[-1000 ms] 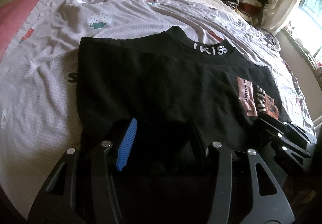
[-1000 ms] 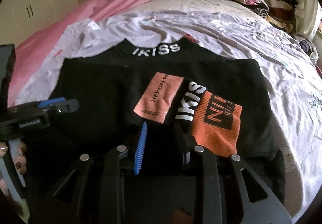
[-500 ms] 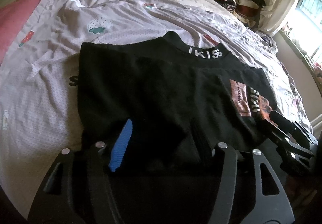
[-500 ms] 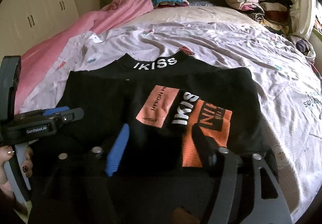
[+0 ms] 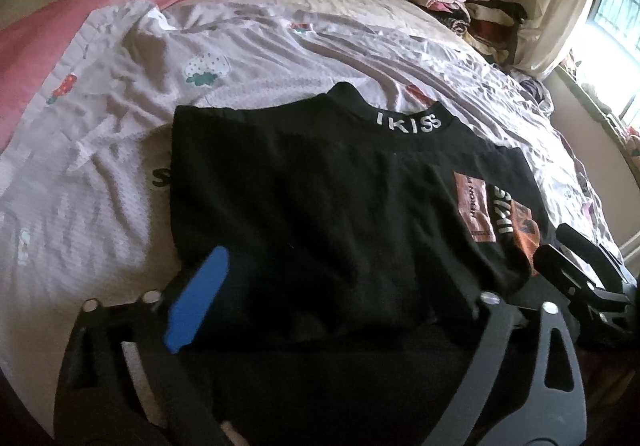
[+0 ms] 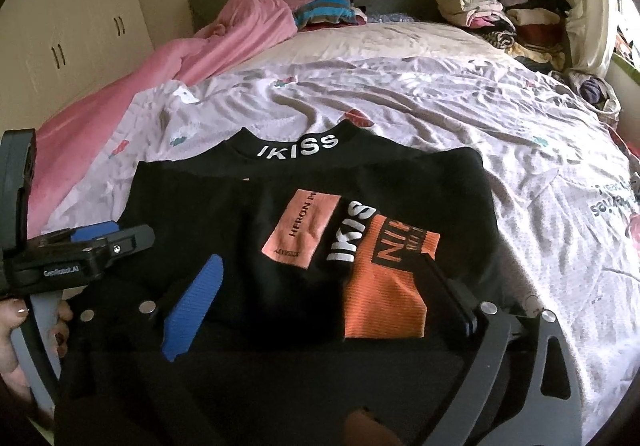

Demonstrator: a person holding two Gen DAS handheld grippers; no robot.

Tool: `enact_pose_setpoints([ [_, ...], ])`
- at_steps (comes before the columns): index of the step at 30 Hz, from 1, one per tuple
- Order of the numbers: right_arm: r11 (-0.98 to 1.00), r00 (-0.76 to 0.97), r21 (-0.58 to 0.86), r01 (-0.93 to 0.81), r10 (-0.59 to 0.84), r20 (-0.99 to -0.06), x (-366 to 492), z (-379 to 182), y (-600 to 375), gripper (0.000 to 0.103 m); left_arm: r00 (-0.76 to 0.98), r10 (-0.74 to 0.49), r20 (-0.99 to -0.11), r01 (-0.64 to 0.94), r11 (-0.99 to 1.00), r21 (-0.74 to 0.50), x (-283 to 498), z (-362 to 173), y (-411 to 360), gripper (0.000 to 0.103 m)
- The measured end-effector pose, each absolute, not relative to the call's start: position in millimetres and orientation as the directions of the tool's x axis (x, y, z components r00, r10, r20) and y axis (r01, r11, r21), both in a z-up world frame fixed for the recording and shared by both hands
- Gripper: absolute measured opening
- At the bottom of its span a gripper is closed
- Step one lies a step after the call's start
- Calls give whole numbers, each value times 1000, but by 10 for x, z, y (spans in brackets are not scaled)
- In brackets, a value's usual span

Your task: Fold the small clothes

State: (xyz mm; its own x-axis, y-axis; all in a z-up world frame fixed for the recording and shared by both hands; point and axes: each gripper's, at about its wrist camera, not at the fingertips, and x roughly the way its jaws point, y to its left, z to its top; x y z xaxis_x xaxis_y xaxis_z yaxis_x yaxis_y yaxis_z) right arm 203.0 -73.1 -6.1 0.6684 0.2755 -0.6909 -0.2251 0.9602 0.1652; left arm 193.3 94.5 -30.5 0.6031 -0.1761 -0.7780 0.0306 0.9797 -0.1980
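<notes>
Black folded top point(image 6: 280, 213) lies flat on the bed sheet point(image 6: 460, 117), collar lettering at the far edge, orange patches toward its right side. My left hand-held gripper point(image 5: 332, 298) has just been opening; jaws now spread wide over the near hem, pads off the cloth. My right hand-held gripper point(image 6: 320, 298) likewise just opened, spread, nothing pinched. Clothes pile point(image 6: 492, 13) sits far right.

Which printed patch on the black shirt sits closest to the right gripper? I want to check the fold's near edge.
The bright orange ribbed patch, by the right gripper's dark finger. The paler salmon patch lies farther up the black shirt.
</notes>
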Motion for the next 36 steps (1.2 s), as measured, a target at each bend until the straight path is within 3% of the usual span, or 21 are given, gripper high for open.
enact_pose_setpoints([
  [8,961,674,165,-221,273,-686,2017,-37,-749,98,625,-126,-771,10,988,-154,1907,-234,973,93],
  [36,974,726,150,-171,228,-649,1638,344,-1221,98,700,-153,-697,1,977,-214,1569,3,926,93],
])
